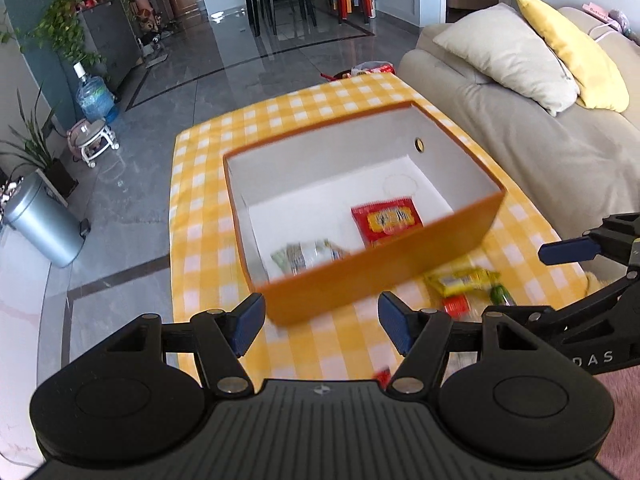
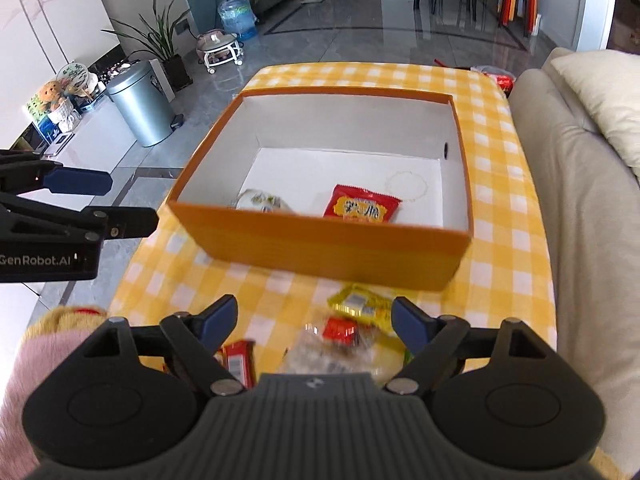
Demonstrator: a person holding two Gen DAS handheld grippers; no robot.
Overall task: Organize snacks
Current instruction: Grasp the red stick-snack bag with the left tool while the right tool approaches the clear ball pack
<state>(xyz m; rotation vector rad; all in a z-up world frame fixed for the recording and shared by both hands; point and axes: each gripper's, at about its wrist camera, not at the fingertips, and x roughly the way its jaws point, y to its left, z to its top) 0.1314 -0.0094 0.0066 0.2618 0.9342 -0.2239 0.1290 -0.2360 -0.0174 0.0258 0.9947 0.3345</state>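
An orange box with a white inside stands on the yellow checked table. Inside lie a red snack packet and a pale green-white packet. Loose snacks lie in front of the box: a yellow packet, a small red one, a clear wrapped one and a red bar. My left gripper hangs open above the box's near wall, empty. My right gripper is open above the loose snacks, holding nothing.
A beige sofa with cushions runs along the table's right side. A grey bin, plants and a water jug stand on the floor to the left. More packets lie past the table's far edge.
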